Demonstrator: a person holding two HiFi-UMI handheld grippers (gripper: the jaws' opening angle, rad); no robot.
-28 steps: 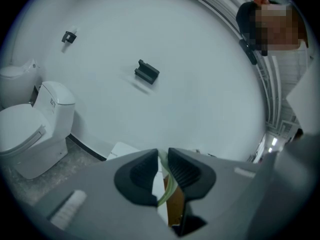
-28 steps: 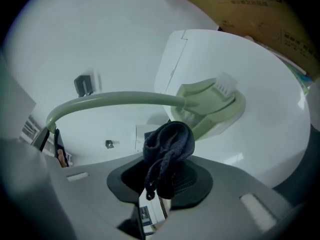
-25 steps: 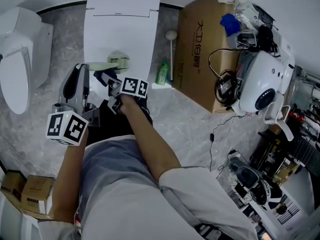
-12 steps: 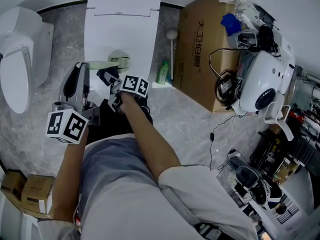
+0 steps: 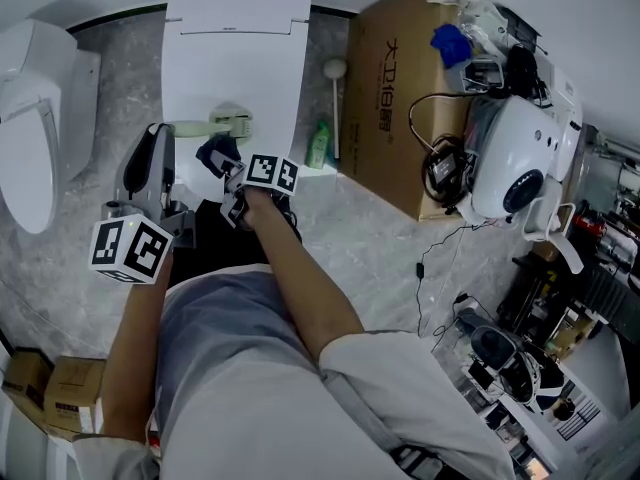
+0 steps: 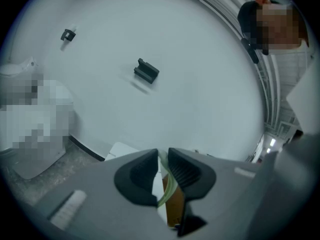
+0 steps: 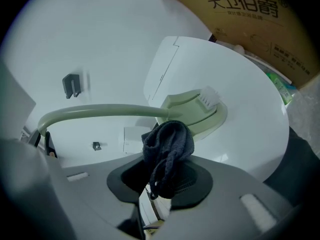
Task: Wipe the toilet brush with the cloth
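Now left gripper (image 6: 163,159) clamps 1 toilet brush (image 7: 100,111) by handle; right gripper (image 7: 164,180) pinches 1 cloth (image 7: 168,141).

Grey marbled floor (image 5: 370,228). White toilet (image 5: 240,18), lid closed, against plain white wall (image 6: 200,59). Second white toilet (image 5: 40,118) well left. Large cardboard box (image 5: 400,98) near first toilet's right edge. Black bracket (image 6: 146,71) on wall. Small cartons (image 5: 45,393) on floor, lower left.

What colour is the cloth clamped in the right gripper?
The cloth is dark blue-grey, clearest in the right gripper view.
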